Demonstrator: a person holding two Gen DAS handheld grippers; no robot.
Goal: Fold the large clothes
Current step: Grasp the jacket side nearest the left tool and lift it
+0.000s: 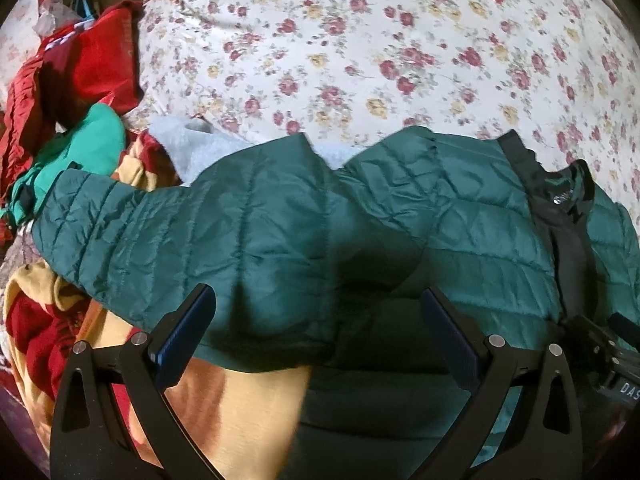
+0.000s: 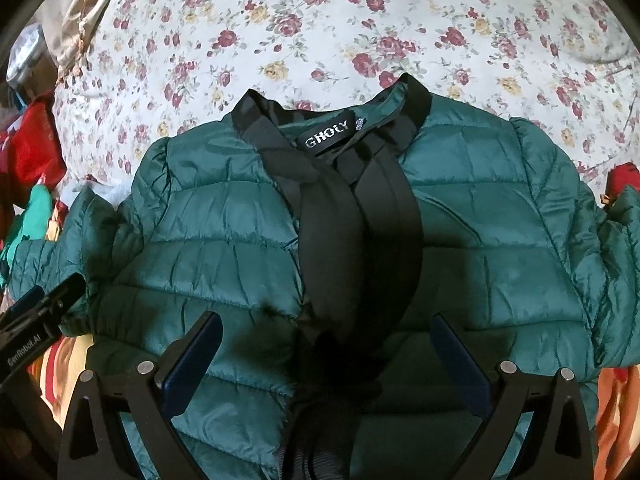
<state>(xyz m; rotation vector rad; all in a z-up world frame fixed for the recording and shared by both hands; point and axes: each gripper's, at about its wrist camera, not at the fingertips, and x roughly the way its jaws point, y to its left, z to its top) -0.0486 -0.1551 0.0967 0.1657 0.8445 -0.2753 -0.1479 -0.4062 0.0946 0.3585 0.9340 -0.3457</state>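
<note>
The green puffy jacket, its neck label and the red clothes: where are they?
green puffy jacket (image 2: pixel 224 216): right wrist view, quilted chest panel.
neck label (image 2: pixel 327 137): right wrist view, middle of the black tag.
red clothes (image 1: pixel 96 56): left wrist view, bright red fabric, upper left.

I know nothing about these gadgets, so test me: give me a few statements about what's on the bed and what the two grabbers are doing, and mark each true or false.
1. The green quilted jacket lies spread front up on a floral bedsheet. True.
2. The right gripper is clamped on the black front band. False: its jaws stand wide open above the jacket, holding nothing.
3. The left gripper is open over the jacket's sleeve. True.
4. The collar label is white with red letters. False: it is black with pale letters.
5. The jacket is the only clothing around. False: red clothes and a bright green garment are piled beside it.
</note>
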